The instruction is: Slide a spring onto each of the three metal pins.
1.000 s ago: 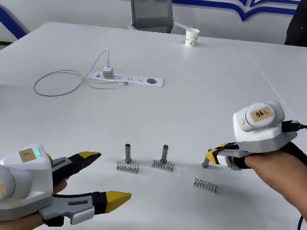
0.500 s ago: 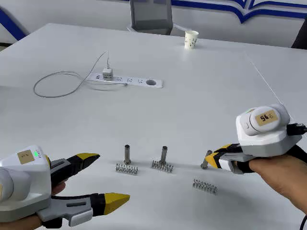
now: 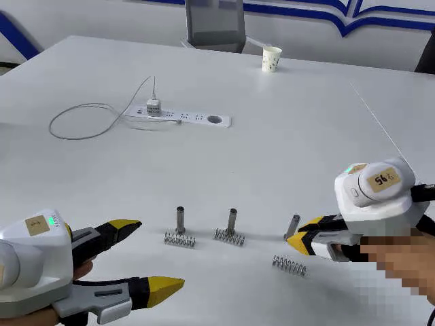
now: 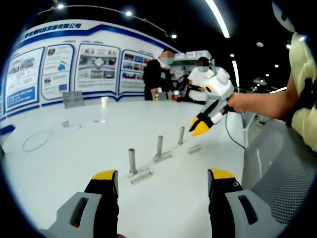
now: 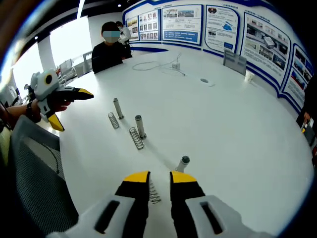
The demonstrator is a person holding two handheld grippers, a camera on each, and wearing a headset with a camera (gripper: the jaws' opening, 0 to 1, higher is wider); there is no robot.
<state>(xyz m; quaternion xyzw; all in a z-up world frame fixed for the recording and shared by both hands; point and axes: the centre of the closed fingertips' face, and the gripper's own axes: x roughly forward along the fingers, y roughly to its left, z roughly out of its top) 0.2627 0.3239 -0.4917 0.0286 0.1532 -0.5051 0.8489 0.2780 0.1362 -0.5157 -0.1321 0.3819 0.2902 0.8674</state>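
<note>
Three short metal pins stand on the white table: the left pin (image 3: 180, 219), the middle pin (image 3: 232, 221) and the right pin (image 3: 293, 226), which leans a little. A spring lies at the foot of the left pin (image 3: 179, 239), another by the middle pin (image 3: 229, 236), and a third spring (image 3: 289, 265) lies loose nearer me. My left gripper (image 3: 151, 252) is wide open to the left of the pins, holding nothing. My right gripper (image 3: 302, 236) sits just right of the right pin (image 5: 183, 162), jaws only slightly apart and empty, above the loose spring (image 5: 153, 192).
Farther back on the table (image 3: 285, 149) lie a white power strip (image 3: 178, 114) with a plugged charger and a looped cable (image 3: 75, 119). A paper cup (image 3: 272, 58) stands near the far edge, with a chair (image 3: 215, 24) behind it. People stand beyond the table (image 4: 166, 74).
My right gripper has drawn back a little from the right pin, toward me and to the right. The pin now stands free of its tips. The left gripper has hardly moved.
</note>
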